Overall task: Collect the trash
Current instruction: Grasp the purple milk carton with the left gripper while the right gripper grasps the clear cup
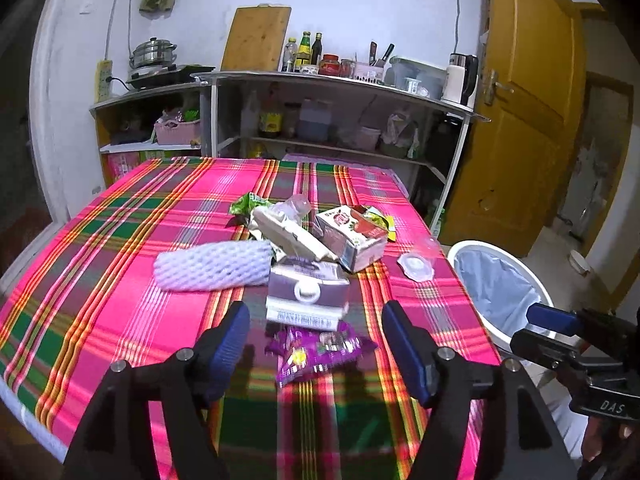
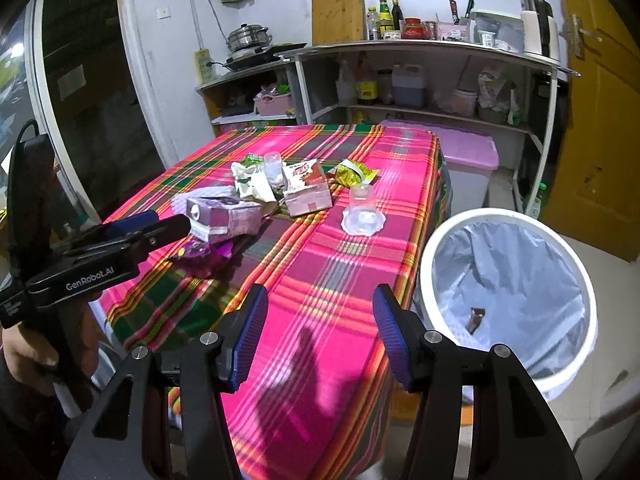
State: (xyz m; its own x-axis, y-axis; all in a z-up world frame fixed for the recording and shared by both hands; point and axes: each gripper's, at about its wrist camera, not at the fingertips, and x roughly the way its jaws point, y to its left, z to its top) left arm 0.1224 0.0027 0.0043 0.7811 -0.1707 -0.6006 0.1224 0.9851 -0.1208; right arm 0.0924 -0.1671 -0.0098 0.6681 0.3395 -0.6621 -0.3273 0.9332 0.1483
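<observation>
Here the trash lies heaped near the middle of the table (image 1: 120,240), which is covered by a pink, green and orange plaid cloth. Nearest the left tool (image 1: 316,344) is a crumpled purple wrapper (image 1: 316,350), lying flat on the cloth between and just beyond the blue pads, which do not touch it. Just behind it sits a squashed purple-and-white carton (image 1: 306,294) with a round cap. To its left rests a white foam net sleeve (image 1: 214,266); behind it, a flattened cream carton (image 1: 292,236) leans against a red-and-white carton (image 1: 352,238). A clear plastic cup (image 1: 298,206) and a green wrapper (image 1: 248,204) lie at the back of the heap, and a yellow-green wrapper (image 2: 354,172) lies beyond the red carton. Apart from the heap, towards the table's right edge, an upturned clear cup (image 2: 362,212) stands on its rim.

The left tool's jaws stand wide apart, holding nothing. The right tool (image 2: 320,332) also has its jaws apart and empty, above the near right corner of the table. Beside that corner, on the floor, stands a white bin (image 2: 508,296) lined with a pale blue bag, with a small brown scrap at its bottom. Behind the table, shelves (image 1: 340,80) carry bottles and jars; a yellow door (image 1: 528,100) is at right.
</observation>
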